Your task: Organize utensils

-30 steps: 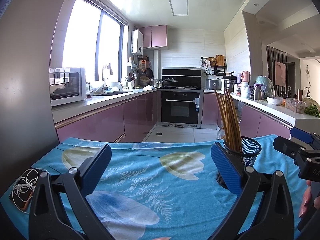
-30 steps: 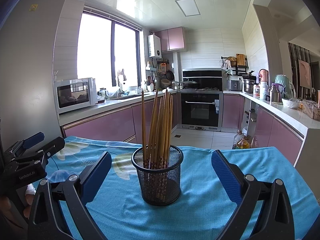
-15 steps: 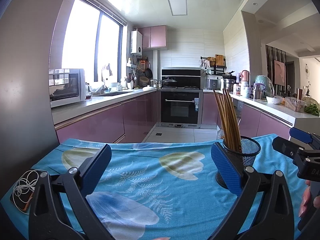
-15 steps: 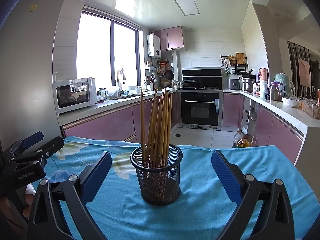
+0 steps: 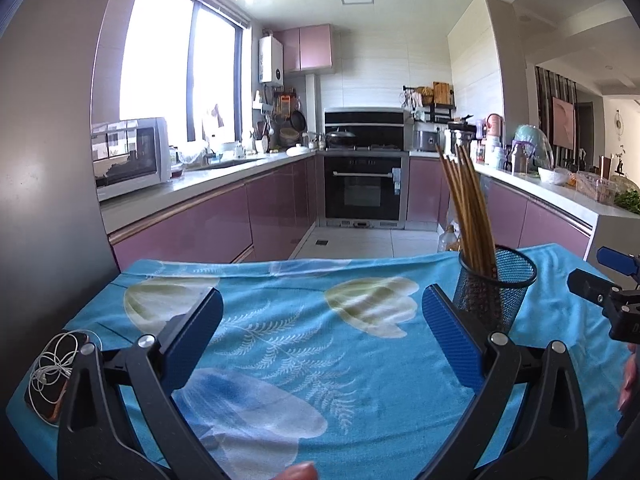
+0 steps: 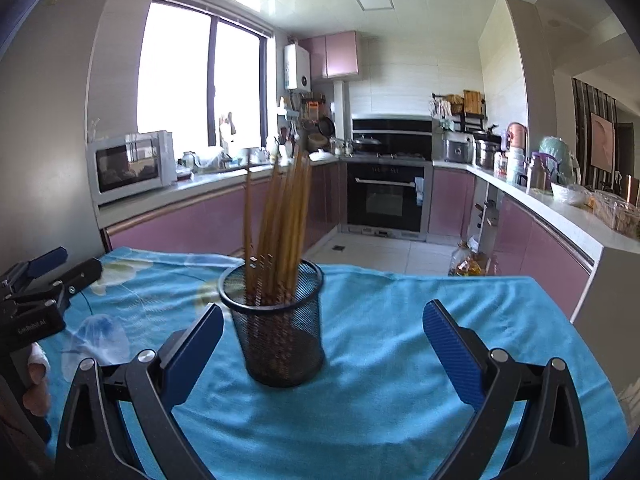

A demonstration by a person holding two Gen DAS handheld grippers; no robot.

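A black mesh holder (image 6: 276, 328) stands upright on the blue flowered tablecloth (image 6: 380, 360) with several wooden chopsticks (image 6: 280, 220) in it. My right gripper (image 6: 320, 344) is open and empty; the holder sits just ahead of its left pad (image 6: 192, 356). In the left wrist view the holder (image 5: 494, 284) and chopsticks (image 5: 466, 208) stand behind my right pad (image 5: 452, 338). My left gripper (image 5: 320, 336) is open and empty over bare cloth. The right gripper also shows at that view's right edge (image 5: 608, 300).
A phone with white earphones (image 5: 54, 372) lies at the cloth's left near corner. Beyond the table's far edge are pink kitchen cabinets, an oven (image 5: 366, 184) and a microwave (image 5: 128, 158). The left gripper shows at the right wrist view's left edge (image 6: 36, 300).
The right gripper has moved closer to the holder and shifted right, so the holder now sits larger and nearer its left pad. The left view has barely changed.
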